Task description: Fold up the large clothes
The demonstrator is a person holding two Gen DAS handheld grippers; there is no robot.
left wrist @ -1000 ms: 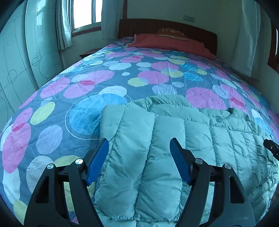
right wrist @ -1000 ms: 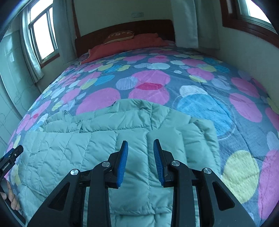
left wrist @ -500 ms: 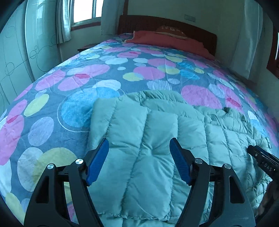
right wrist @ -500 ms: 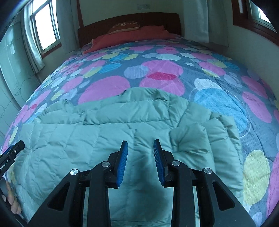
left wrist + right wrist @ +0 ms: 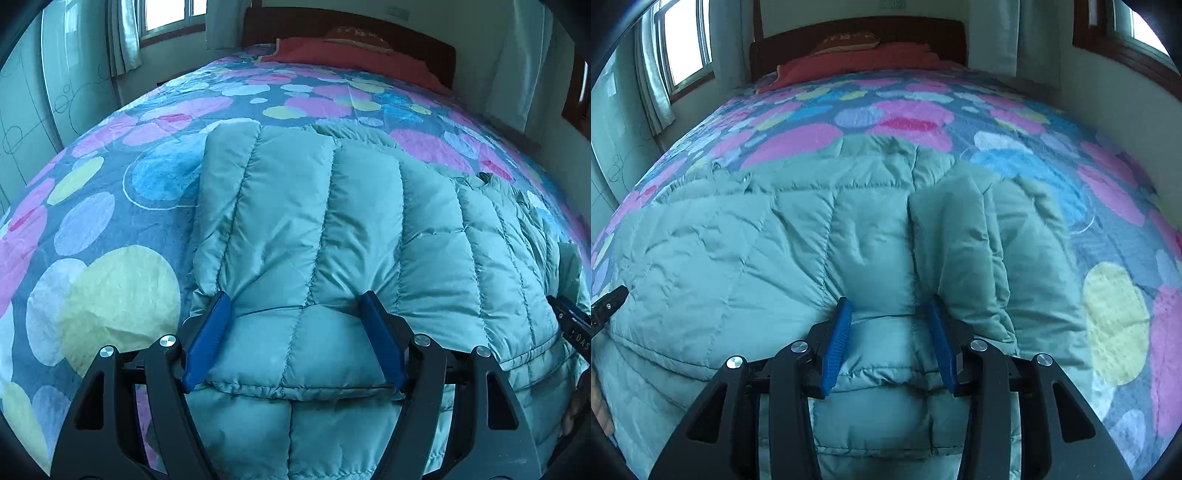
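Note:
A teal quilted puffer jacket point(image 5: 332, 206) lies spread on the bed, with one side folded over its middle. My left gripper point(image 5: 293, 299) is open wide, its blue fingertips sunk into the padded near edge, which bulges between the jaws. In the right wrist view the jacket point(image 5: 738, 251) fills the foreground, a folded sleeve point(image 5: 956, 229) lying on it to the right. My right gripper point(image 5: 889, 300) rests on the near edge; its jaws are opening, with puffy fabric between them. Each gripper shows at the edge of the other's view.
The bed cover point(image 5: 110, 295) is grey-blue with large coloured circles and extends on all sides of the jacket. A red pillow point(image 5: 351, 59) and a dark wooden headboard point(image 5: 857, 33) stand at the far end. Walls, windows and curtains close in both sides.
Both grippers have come down and forward onto the jacket's near edge. The right gripper's jaws stand wider than before. The left jaws have kept their width.

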